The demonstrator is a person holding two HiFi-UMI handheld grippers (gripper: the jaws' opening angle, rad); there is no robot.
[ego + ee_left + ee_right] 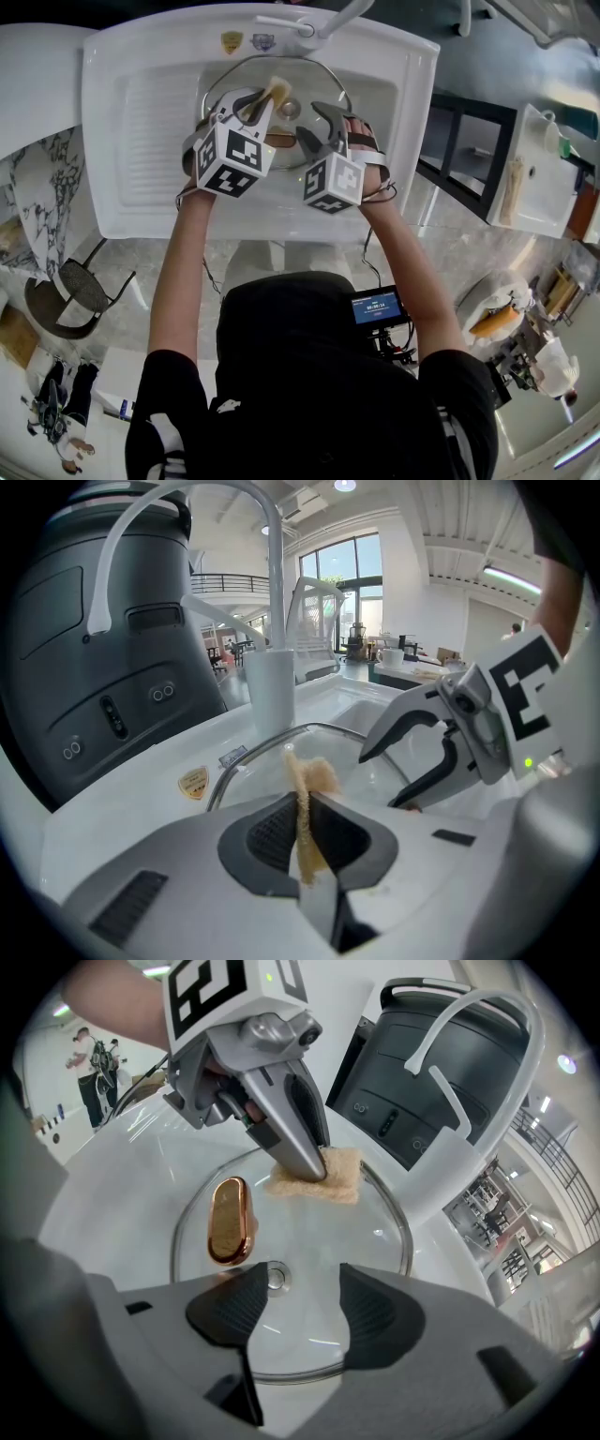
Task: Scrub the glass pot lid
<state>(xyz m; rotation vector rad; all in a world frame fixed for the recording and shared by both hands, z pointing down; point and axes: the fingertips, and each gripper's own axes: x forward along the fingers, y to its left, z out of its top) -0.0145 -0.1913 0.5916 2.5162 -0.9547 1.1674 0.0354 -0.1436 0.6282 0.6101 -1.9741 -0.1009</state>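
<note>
The glass pot lid (314,82) lies flat in the white sink basin (398,84), its steel rim (281,735) and copper-coloured handle (228,1220) showing. My left gripper (258,103) is shut on a thin tan sponge (305,799), which stands edge-on between its pads. The sponge (328,1176) rests on the lid's far part, near the rim. My right gripper (305,1312) hangs open just above the lid (309,1269), beside the handle, with nothing between its fingers. The two grippers are close side by side over the lid; the right gripper (380,780) also shows in the left gripper view.
A white faucet (309,28) arches over the back of the sink. The ribbed drainboard (150,122) lies to the left of the basin. A dark grey machine (103,667) stands behind the sink. A black shelf frame (469,141) is at the right.
</note>
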